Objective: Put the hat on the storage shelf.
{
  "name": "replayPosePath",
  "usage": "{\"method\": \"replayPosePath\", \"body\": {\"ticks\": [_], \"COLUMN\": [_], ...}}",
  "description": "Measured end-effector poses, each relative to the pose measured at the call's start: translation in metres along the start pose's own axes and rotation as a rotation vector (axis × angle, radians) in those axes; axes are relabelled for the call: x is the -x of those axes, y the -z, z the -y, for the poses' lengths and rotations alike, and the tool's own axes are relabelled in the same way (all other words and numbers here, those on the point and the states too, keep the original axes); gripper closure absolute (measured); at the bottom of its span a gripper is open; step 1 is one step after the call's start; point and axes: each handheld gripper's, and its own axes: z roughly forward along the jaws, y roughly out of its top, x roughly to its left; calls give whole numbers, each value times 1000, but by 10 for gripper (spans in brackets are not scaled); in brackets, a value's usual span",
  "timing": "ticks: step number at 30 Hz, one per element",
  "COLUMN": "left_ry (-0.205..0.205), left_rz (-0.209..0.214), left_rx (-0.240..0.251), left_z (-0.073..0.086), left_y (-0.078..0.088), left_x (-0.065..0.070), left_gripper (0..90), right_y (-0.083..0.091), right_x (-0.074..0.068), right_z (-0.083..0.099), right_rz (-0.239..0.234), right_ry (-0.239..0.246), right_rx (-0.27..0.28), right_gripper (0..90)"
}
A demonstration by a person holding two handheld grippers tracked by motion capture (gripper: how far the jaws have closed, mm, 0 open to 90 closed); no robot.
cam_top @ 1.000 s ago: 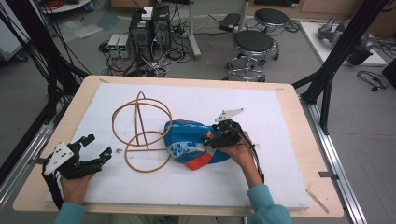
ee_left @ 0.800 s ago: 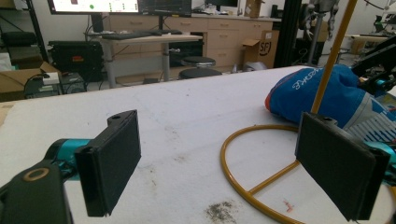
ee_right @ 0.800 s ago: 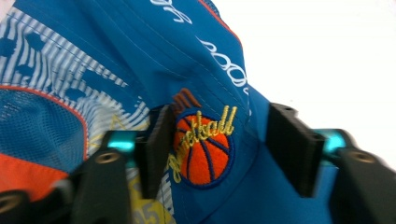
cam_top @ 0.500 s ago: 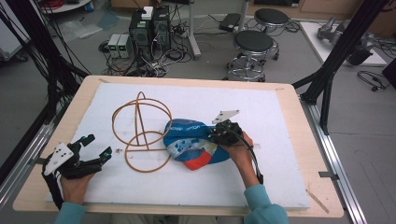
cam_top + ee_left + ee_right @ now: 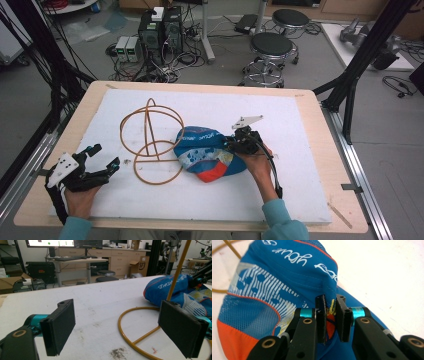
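High view is showing the blue cap (image 5: pixel 207 155) lying crumpled near the middle of the white board (image 5: pixel 300 150), its long axis running left to right, beside the wire stand (image 5: pixel 150 142). The right gripper (image 5: pixel 235 144) has just been closing and is pinching the cap's fabric (image 5: pixel 331 306). Left gripper (image 5: pixel 102 160) is resting wide apart, holding nothing. Right gripper view is revealing white lettering.

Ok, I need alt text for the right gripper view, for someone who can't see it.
The right gripper has just closed its jaws on a fold of a blue cap with white lettering and an orange edge, lying on a white table. A curve of a brown wire stand shows at upper left.
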Motion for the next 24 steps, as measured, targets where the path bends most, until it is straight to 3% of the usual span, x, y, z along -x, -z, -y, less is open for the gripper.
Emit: {"method": "replayPosePath", "body": {"ticks": [10,15,20,24], "left_ry": [-1,-2,-3,-3], "left_rz": [1,0,0,-2], "left_rx": [-1,-2,-2,0], "left_z": [0,0,0,0], "left_y": [0,0,0,0], "left_x": [0,0,0,0], "left_gripper": [147,147,147,147], "right_y": [12,21,32,43], "right_x": [-2,0,1,1], "right_z": [-7,-8,-9,-11], "right_rz": [-51,-68,-70,-46], "right_ry": [-20,-59,-99,-98], "right_rx": [151,218,284,323], "right_gripper": [823,826,828,829]}}
